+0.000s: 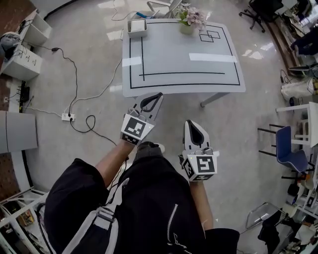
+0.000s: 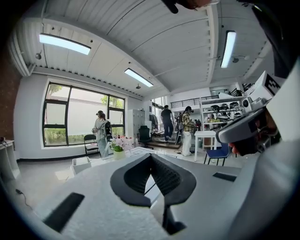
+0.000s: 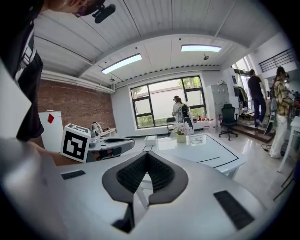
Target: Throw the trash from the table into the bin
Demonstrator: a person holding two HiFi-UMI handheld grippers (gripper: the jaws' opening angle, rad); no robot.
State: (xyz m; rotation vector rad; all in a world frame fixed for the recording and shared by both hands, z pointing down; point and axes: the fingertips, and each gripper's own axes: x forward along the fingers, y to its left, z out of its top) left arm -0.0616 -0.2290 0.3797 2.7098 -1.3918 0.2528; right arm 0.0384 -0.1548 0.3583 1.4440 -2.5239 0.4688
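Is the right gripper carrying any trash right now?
No, the right gripper has its jaws closed together with nothing between them in the right gripper view.

The inside of the white bin (image 1: 137, 27) at the far left corner of the counter (image 1: 184, 64) is too small to read. In the left gripper view, the body of the left hand-held gripper (image 2: 150, 157) hides most of the counter. The head view's far edge cuts off a chair (image 1: 164, 6).
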